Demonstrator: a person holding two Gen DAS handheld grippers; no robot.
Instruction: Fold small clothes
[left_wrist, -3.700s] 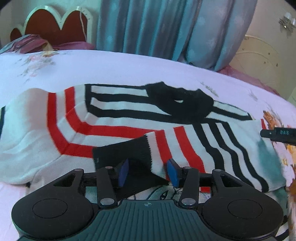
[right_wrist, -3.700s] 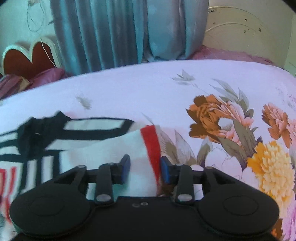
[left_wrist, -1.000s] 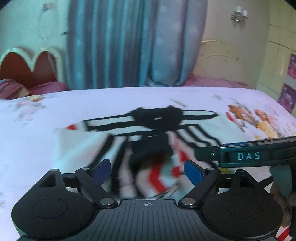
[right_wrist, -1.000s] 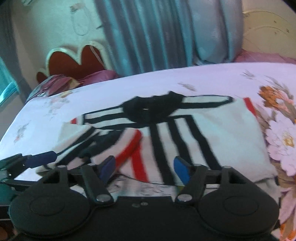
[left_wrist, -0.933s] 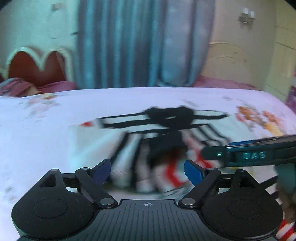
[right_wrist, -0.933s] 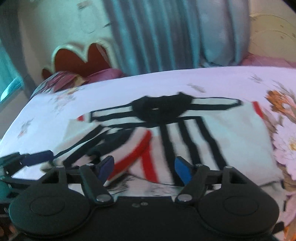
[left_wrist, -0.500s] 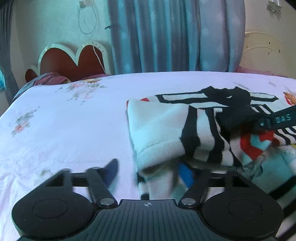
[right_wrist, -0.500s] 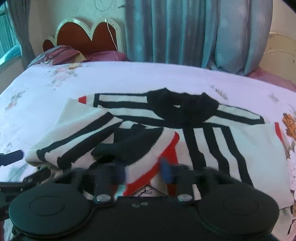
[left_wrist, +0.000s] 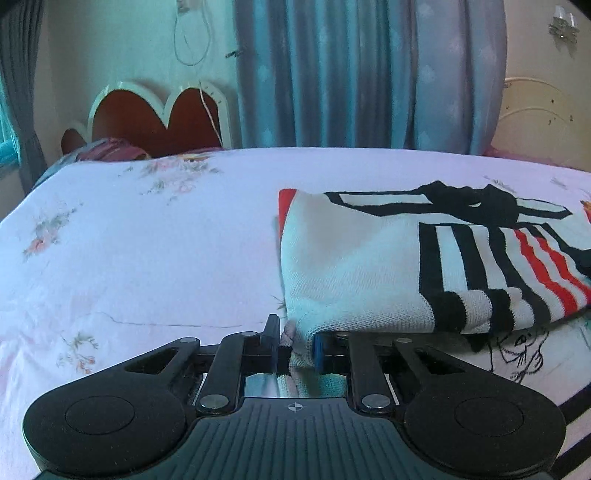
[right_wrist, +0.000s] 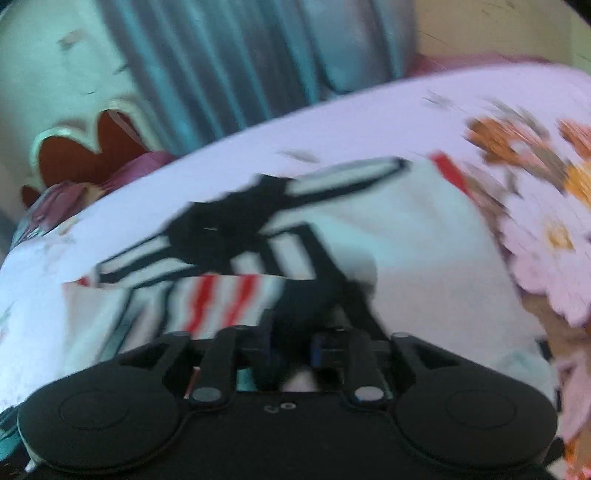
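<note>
A small white sweater (left_wrist: 369, 266) with black and red stripes and a black collar lies on the bed, its sleeves folded in over the body. My left gripper (left_wrist: 297, 345) is shut on the sweater's near left bottom corner. In the blurred right wrist view the sweater (right_wrist: 406, 251) fills the middle. My right gripper (right_wrist: 291, 349) is shut on the black cuff of the striped sleeve (right_wrist: 221, 302) lying on the sweater's front.
The bed sheet (left_wrist: 147, 240) is pale pink with flower prints, larger orange and pink flowers at the right (right_wrist: 535, 229). A red heart-shaped headboard (left_wrist: 159, 118) and blue curtains (left_wrist: 351, 74) stand behind the bed.
Both grippers were open above the sweater a second ago. Both have since come down and shut, the left on the bottom corner, the right on the sleeve cuff. The right view is now moving.
</note>
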